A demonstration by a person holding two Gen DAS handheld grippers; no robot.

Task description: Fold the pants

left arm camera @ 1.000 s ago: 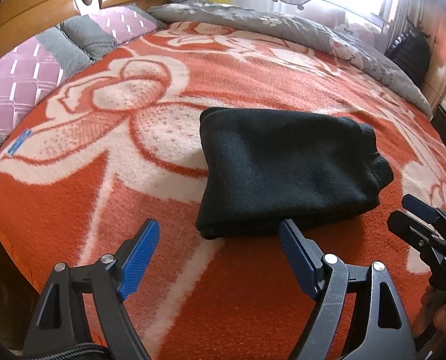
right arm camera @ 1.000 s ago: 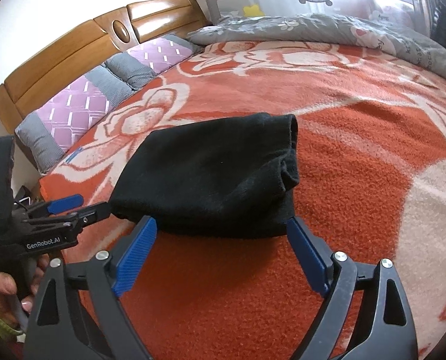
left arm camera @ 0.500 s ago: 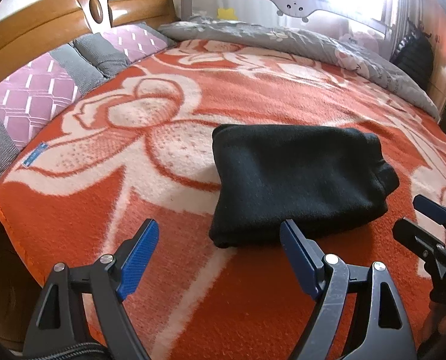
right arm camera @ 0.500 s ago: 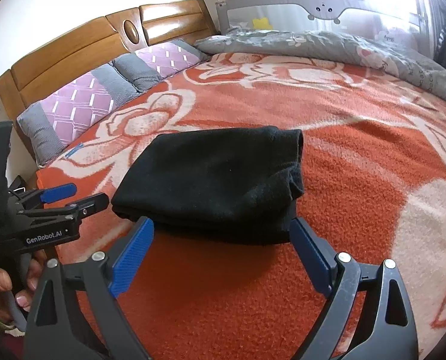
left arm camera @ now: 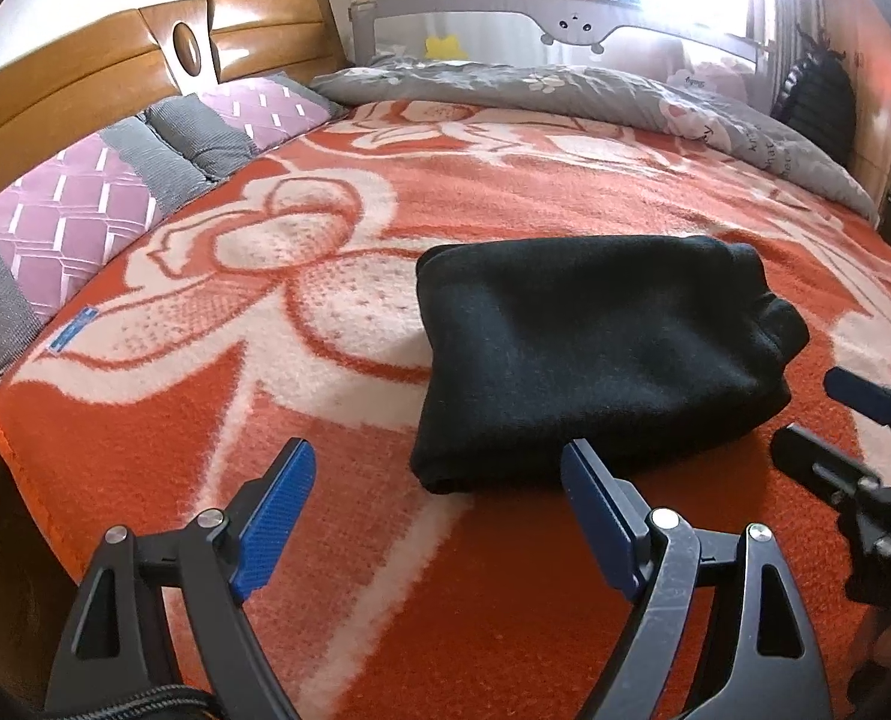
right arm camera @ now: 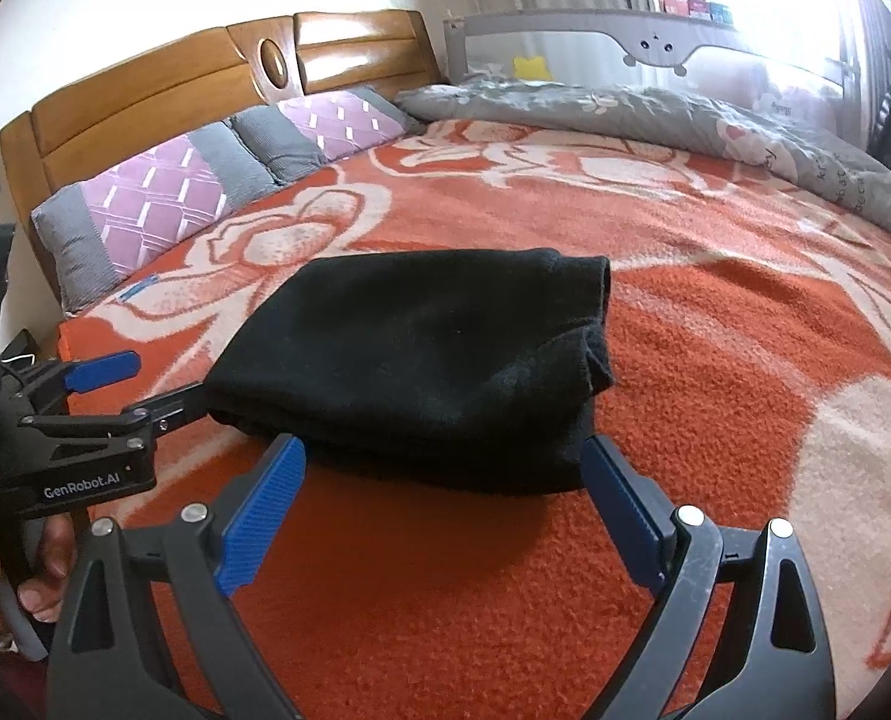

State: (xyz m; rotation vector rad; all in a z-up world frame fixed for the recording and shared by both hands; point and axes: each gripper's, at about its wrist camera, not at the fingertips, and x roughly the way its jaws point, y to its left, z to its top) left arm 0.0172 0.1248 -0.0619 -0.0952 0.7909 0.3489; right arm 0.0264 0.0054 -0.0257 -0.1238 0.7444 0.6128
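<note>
The black pants (left arm camera: 601, 354) lie folded into a thick rectangular bundle on the orange and cream blanket (left arm camera: 337, 396). They also show in the right wrist view (right arm camera: 427, 354). My left gripper (left arm camera: 439, 516) is open and empty, just short of the bundle's near left corner. My right gripper (right arm camera: 445, 510) is open and empty, its blue pads (right arm camera: 619, 504) just in front of the bundle's near edge. The right gripper shows at the right edge of the left wrist view (left arm camera: 835, 414), and the left gripper at the left of the right wrist view (right arm camera: 139, 378).
Purple and grey pillows (left arm camera: 97, 204) line the wooden headboard (left arm camera: 145, 66) at the left. A grey quilt (left arm camera: 565, 90) lies across the far side by a grey bed rail (left arm camera: 565, 18). The bed's near edge (left arm camera: 19, 468) drops off at the left.
Both grippers have drawn back and tilted up, so more of the headboard and room shows. The folded pants have not moved. Both jaws stay open.
</note>
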